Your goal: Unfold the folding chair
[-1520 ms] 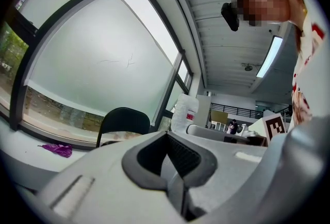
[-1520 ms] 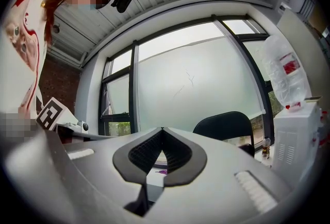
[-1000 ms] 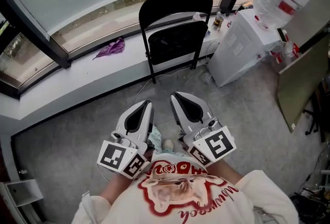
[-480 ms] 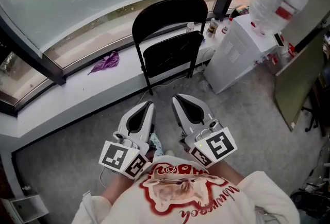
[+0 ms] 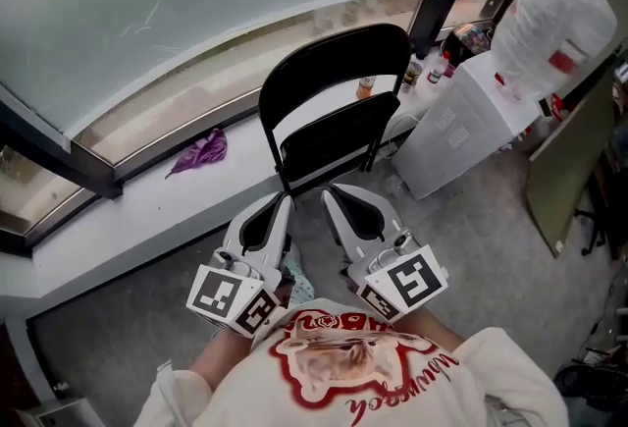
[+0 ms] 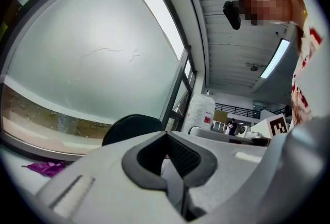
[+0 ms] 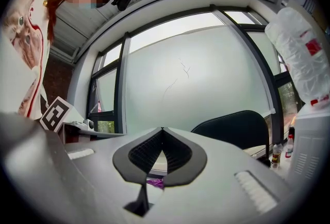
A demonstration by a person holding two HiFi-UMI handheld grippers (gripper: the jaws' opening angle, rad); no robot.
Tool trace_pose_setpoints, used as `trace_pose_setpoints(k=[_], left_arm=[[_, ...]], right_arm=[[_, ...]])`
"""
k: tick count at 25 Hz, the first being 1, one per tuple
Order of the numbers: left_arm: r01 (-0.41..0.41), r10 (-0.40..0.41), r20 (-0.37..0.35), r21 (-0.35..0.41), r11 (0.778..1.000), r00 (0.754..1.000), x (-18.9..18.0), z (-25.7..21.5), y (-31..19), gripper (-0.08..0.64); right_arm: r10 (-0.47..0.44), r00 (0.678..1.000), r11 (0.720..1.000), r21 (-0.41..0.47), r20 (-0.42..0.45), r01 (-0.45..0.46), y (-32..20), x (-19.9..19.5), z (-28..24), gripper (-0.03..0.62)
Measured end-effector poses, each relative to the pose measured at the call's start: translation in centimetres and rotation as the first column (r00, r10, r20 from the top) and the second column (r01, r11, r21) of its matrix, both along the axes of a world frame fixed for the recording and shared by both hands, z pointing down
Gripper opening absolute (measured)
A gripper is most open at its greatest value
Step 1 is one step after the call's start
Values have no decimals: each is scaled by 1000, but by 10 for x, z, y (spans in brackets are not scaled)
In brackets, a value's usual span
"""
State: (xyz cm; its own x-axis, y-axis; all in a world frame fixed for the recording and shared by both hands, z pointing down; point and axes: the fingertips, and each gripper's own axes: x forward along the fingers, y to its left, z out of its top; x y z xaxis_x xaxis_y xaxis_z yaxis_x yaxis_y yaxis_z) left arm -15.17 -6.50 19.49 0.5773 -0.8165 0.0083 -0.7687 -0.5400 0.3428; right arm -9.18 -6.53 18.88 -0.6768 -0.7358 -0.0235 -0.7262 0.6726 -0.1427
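Closest to the person, the left claw (image 5: 282, 206) and the right claw (image 5: 331, 192) sit side by side, pointing ahead. Both are squeezed together with nothing in them. Just past their tips stands the black metal folding chair (image 5: 334, 67), leaning on the long white window ledge (image 5: 137, 219). Its seat lies flat against its back, so it looks folded. Neither claw touches it. I think nothing is done yet: grabbing the chair and pulling the seat down are both left.
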Motion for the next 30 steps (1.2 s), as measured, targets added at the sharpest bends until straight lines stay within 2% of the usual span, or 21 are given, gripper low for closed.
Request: trace_pose_setpoints(k=[11, 20, 24, 30], left_arm=[[-73, 73, 10, -25, 997, 997, -32, 2, -108, 0], [-117, 117, 12, -48, 992, 993, -40, 14, -157, 0], [-101, 102, 10, -58, 993, 995, -36, 18, -165, 0], [-21, 24, 40, -81, 996, 999, -44, 26, -172, 0]], right_arm=[[85, 996, 996, -16, 12, -85, -112, -27, -3, 21], [136, 991, 989, -57, -12, -136, -152, -35, 17, 21], [148, 989, 984, -98, -8, -148, -158, -21, 28, 21], [120, 993, 984, -129, -12, -120, -171, -14, 34, 21]])
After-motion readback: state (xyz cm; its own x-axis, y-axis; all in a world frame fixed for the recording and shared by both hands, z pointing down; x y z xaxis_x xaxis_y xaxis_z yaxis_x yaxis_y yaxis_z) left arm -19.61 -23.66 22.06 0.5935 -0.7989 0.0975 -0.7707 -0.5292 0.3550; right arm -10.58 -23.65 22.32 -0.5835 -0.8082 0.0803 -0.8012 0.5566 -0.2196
